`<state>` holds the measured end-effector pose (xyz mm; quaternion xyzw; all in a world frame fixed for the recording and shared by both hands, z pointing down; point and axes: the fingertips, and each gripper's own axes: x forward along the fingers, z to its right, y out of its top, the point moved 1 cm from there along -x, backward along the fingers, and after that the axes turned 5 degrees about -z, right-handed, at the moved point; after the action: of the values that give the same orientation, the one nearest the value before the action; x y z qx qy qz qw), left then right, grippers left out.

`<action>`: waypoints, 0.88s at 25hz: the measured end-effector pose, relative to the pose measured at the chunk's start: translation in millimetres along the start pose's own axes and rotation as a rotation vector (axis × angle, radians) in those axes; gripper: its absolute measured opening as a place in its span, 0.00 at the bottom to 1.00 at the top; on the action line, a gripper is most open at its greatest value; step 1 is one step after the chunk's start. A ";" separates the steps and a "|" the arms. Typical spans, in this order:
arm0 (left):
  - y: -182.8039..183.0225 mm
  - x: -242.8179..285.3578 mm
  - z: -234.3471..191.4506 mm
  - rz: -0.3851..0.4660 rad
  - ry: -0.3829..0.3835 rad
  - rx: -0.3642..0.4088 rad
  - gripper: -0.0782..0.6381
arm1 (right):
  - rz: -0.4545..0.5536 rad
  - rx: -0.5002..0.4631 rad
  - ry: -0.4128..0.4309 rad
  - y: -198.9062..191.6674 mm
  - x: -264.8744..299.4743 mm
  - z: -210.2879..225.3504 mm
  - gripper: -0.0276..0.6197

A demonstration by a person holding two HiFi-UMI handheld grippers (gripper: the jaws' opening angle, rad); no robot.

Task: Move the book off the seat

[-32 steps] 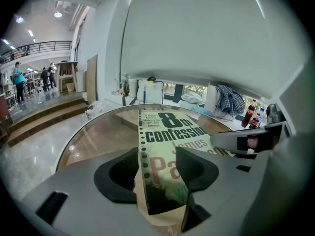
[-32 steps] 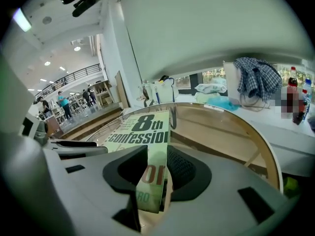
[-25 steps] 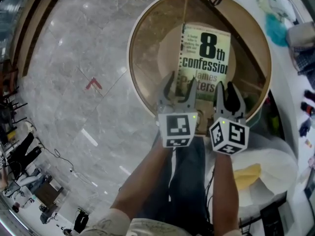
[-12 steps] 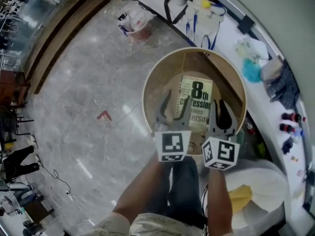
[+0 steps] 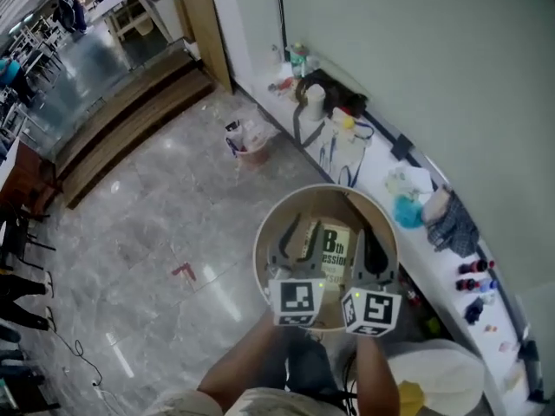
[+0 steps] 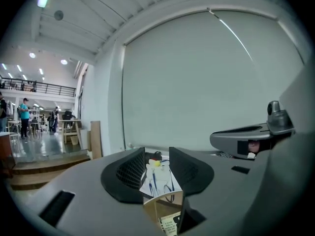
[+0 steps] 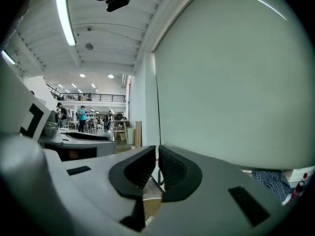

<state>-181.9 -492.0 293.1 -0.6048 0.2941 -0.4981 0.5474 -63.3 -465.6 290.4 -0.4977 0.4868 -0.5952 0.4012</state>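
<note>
Your left gripper (image 5: 299, 235) and right gripper (image 5: 371, 243) are side by side over the near edge of the round wooden seat (image 5: 267, 230), marker cubes facing up toward you. Your forearms (image 5: 247, 367) enter from the bottom of the head view.

Left gripper: the jaws have just been closing and stand at a moderate gap. Nothing is between them. Through the gap you can see a pale ledge with blue cords (image 6: 161, 181), and below that the seat edge and a corner of the book.

Right gripper: the jaws have just been closing and are all but together, with only a thin slit of light between the ribbed pads (image 7: 139, 167). Nothing is pinched there.

Both gripper views look at the plain pale wall (image 7: 231, 82), with the seat low in the frame. Neither gripper touches the book.

The book (image 5: 335, 248) lies flat on the seat, near its middle, cover up, with large dark lettering showing. In the head view the jaws partly overlap it: the left gripper covers its left edge and the right gripper covers its right.

Surroundings: the seat stands on a grey marble floor (image 5: 147, 224) beside a white counter (image 5: 373, 167) that runs along the wall. The counter carries clutter, including a teal cloth (image 5: 408, 212) and a checked cloth (image 5: 453, 224). A small bin with a bag (image 5: 250, 144) sits on the floor near the counter. A wooden board (image 5: 206, 29) leans against the wall farther off, and a red mark (image 5: 184, 272) shows on the floor to the left of the seat.
</note>
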 end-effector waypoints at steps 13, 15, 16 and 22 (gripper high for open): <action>100.7 -48.7 -6.0 0.155 0.034 0.028 0.11 | 0.120 -0.040 0.035 112.6 -29.4 -20.9 0.05; 114.5 -52.1 -6.7 0.177 0.035 0.042 0.11 | 0.125 -0.052 0.044 123.5 -30.0 -24.7 0.05; 121.5 -53.7 -8.8 0.188 0.039 0.046 0.11 | 0.124 -0.055 0.045 129.5 -29.6 -26.6 0.05; 131.6 -61.1 -19.7 0.203 0.059 0.032 0.11 | 0.150 -0.034 0.070 147.0 -33.4 -34.6 0.05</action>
<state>-195.4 -474.2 148.3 -0.5482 0.3620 -0.4623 0.5956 -92.2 -457.2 138.7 -0.4454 0.5466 -0.5721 0.4190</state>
